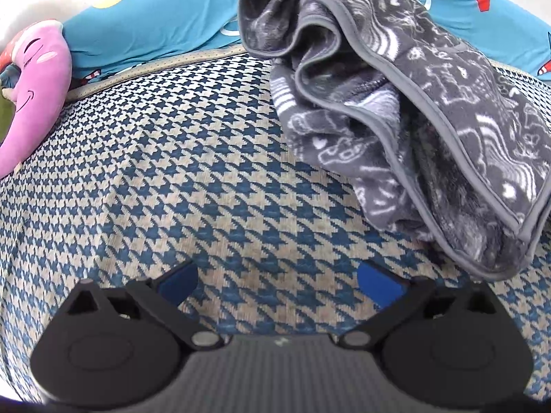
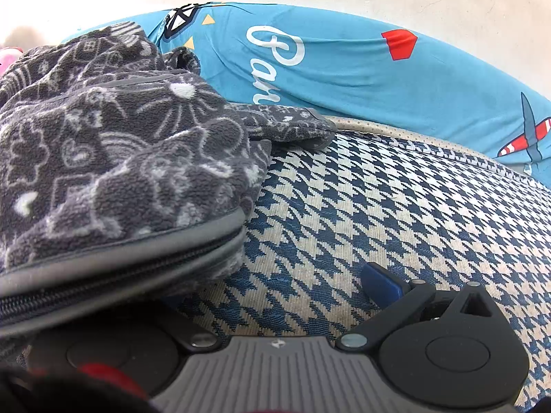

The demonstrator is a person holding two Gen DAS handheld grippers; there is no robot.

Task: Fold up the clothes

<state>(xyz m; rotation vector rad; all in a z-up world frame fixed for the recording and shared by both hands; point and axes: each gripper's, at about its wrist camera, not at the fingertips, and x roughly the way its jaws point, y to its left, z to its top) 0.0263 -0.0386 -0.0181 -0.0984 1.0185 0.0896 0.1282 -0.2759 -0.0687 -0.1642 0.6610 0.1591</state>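
A crumpled grey fleece garment (image 1: 396, 103) with white doodle print and grey binding lies on the houndstooth surface (image 1: 172, 172), ahead and to the right of my left gripper (image 1: 279, 285). That gripper is open, both blue pads (image 1: 378, 285) over bare cloth, holding nothing. In the right wrist view the same garment (image 2: 120, 155) fills the left half, its zip edge (image 2: 120, 275) draped over the left finger, which is hidden. My right gripper (image 2: 275, 285) is open, and its right blue pad (image 2: 382, 285) rests clear of the fleece.
A turquoise printed pillow (image 1: 144, 20) (image 2: 361, 69) runs along the back edge against a pale wall. A pink moon-shaped plush (image 1: 34, 86) sits at the far left. Bare houndstooth surface (image 2: 413, 206) stretches to the right of the garment.
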